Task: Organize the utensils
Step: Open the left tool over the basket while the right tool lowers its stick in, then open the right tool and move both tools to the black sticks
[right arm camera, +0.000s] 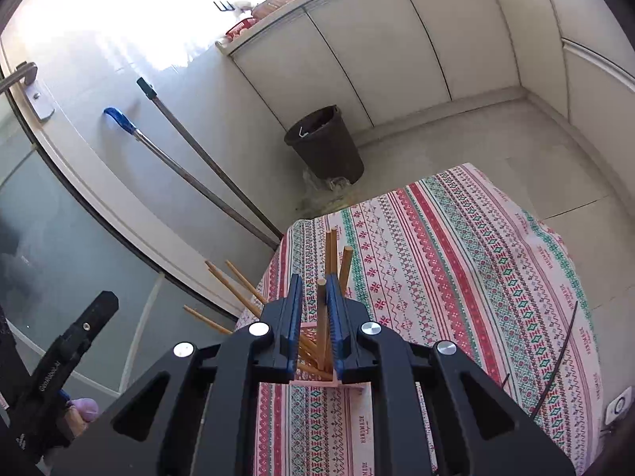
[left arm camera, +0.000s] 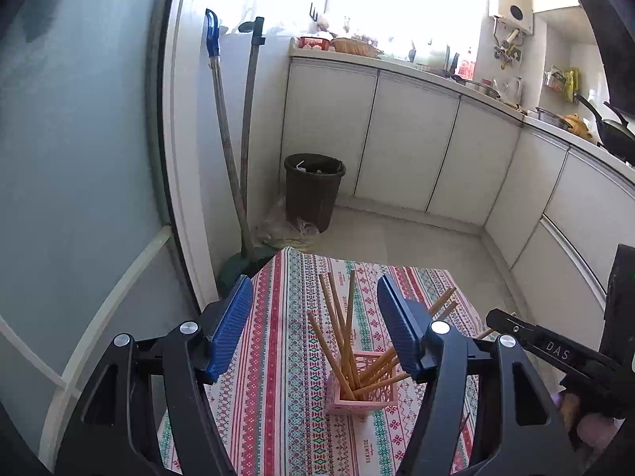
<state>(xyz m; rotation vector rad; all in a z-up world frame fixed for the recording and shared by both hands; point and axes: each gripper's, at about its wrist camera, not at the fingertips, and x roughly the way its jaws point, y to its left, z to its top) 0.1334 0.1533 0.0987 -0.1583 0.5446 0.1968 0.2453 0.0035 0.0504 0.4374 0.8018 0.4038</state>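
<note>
Hiding the pink holder [right arm camera: 313, 382], the right gripper [right arm camera: 313, 297] straddles one chopstick [right arm camera: 321, 317], grip unclear; left gripper [left arm camera: 313, 317] open.

Strong daylight is admitted through the window [left arm camera: 397, 4], which is blown out to pure white in both views. Glare is spread over the counter [left arm camera: 397, 65] below it. The tablecloth [right arm camera: 456, 258] is evenly lit, with soft shadows. Straight lines are bent near the edges by the fisheye lens, and the corners are darkened.
</note>
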